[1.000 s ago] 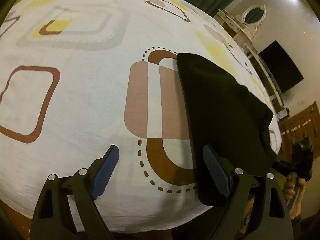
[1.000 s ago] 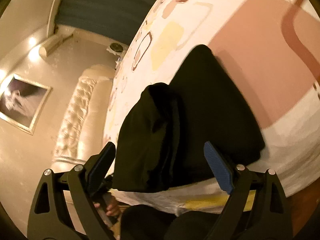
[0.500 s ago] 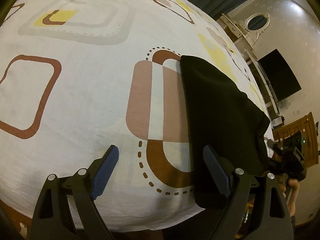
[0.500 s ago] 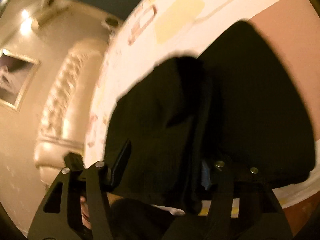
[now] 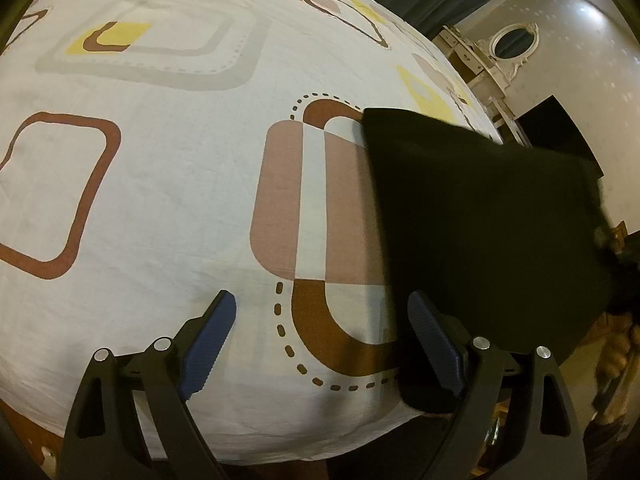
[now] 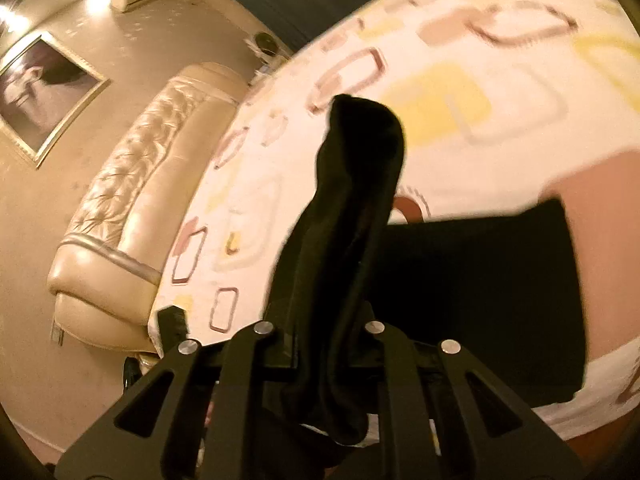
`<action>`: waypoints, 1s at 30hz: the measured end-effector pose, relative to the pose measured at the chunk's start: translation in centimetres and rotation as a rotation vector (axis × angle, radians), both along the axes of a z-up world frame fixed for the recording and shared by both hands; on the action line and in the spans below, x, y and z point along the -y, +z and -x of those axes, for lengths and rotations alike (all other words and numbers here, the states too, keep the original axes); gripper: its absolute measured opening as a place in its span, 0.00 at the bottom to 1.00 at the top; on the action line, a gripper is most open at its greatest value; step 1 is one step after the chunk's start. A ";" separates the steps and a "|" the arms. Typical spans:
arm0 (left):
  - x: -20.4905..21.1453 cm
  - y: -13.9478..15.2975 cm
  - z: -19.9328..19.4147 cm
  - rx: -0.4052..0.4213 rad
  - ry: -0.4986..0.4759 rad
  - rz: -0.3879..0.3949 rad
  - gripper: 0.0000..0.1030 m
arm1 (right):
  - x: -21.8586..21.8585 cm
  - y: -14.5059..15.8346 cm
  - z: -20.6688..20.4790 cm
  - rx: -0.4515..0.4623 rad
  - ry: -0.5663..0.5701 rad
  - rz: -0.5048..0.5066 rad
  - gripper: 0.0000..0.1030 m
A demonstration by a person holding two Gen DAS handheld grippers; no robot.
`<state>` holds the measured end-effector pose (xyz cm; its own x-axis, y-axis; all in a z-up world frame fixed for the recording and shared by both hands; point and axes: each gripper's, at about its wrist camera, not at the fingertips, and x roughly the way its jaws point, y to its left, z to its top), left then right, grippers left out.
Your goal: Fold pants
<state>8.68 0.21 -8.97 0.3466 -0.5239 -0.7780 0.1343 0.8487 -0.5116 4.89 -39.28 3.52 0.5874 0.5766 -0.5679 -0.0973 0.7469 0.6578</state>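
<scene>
Black pants [image 5: 480,220] lie partly folded on a bed covered by a white patterned sheet [image 5: 160,180]. In the left wrist view my left gripper [image 5: 322,344] is open and empty above the sheet, its right finger at the pants' near edge. In the right wrist view my right gripper [image 6: 320,340] is shut on a bunched end of the pants [image 6: 352,208] and holds it up above the flat part [image 6: 480,300]. Its fingertips are hidden in the cloth.
A cream tufted headboard [image 6: 132,208] and a framed picture [image 6: 40,92] are to the left in the right wrist view. A white dresser with an oval mirror [image 5: 512,40] and a dark screen [image 5: 556,128] stand beyond the bed. The bed's near edge runs under both grippers.
My right gripper closed on the pants' end and lifted it off the bed. My left gripper stayed open and barely moved.
</scene>
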 end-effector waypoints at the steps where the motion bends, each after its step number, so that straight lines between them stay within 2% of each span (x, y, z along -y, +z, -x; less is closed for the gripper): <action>1: -0.1 0.0 0.0 0.000 0.000 0.000 0.84 | 0.5 0.4 0.2 0.009 -0.003 0.007 0.11; 5: -0.1 0.0 0.0 0.000 0.000 0.000 0.84 | 2.9 0.1 0.9 0.005 -0.049 0.020 0.11; 8: 0.0 0.0 0.0 0.001 0.000 -0.003 0.84 | 4.8 -2.3 1.1 -0.036 -0.096 0.021 0.11; 11: 0.1 0.1 0.1 0.004 -0.001 -0.009 0.84 | 7.4 -6.3 1.5 -0.108 -0.140 -0.019 0.11; 15: 0.1 0.1 0.2 0.008 -0.003 -0.017 0.84 | 8.5 -10.3 1.8 -0.175 -0.170 -0.056 0.11; 19: 0.2 0.1 0.2 0.008 -0.004 -0.019 0.84 | 9.0 -13.1 2.1 -0.206 -0.198 -0.102 0.11; 22: 0.3 0.1 0.2 0.010 -0.005 -0.022 0.84 | 9.3 -14.0 2.3 -0.201 -0.207 -0.147 0.11; 30: 0.2 0.1 0.2 0.020 -0.013 -0.046 0.85 | 10.0 -14.9 2.5 -0.194 -0.208 -0.185 0.11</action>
